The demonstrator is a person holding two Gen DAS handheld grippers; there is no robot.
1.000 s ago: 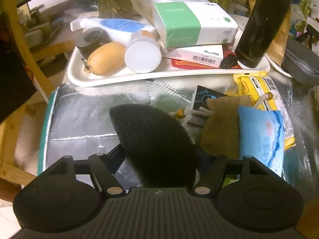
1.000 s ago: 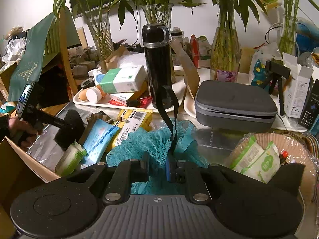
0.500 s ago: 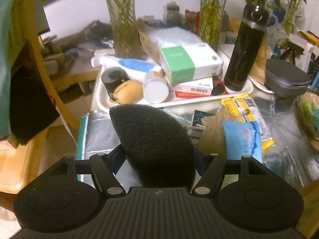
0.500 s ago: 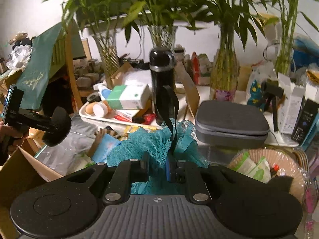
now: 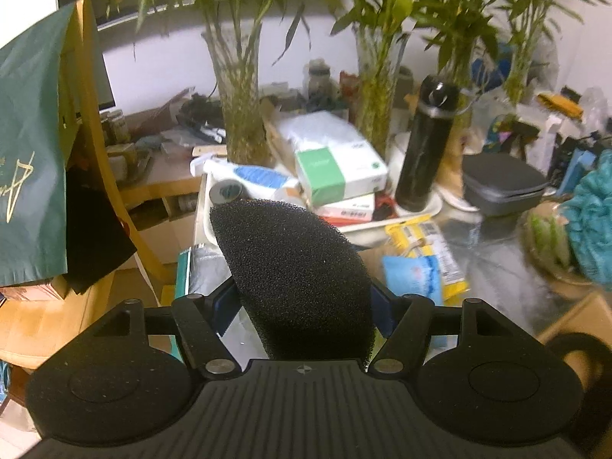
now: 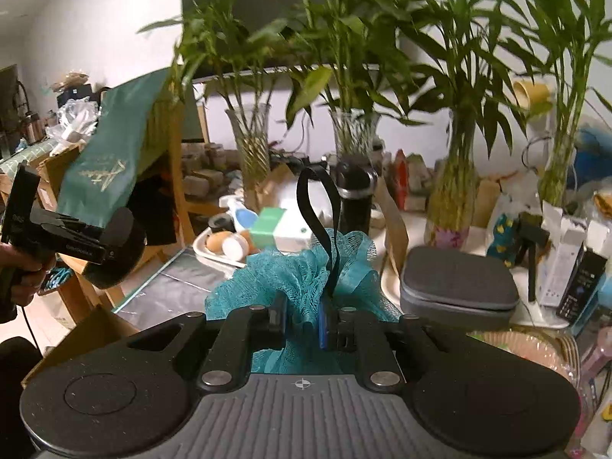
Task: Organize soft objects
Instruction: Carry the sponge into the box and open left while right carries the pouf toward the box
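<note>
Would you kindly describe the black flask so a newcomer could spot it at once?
Find the white tray in front of the bamboo vases. The flask stands upright at its right end, beside the green-and-white box. It is the only tall black cylinder there.

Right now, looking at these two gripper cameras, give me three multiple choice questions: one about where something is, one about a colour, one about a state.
1. Where does the black bottle stand?
A. at the right end of the white tray
B. inside the grey zip case
C. on the wooden chair

2. What colour is the mesh bath pouf in the right gripper?
A. yellow
B. teal
C. white

3. What is the state of the left gripper?
A. open and empty
B. shut on the black sponge
C. shut on a cloth bag

Answers:
1. A: the bottle's base sits on the tray's right end, beside the stacked boxes.
2. B: teal netting bunches between and beyond the fingers.
3. B: the sponge fills the gap between the fingers and sticks out ahead of them.
</note>
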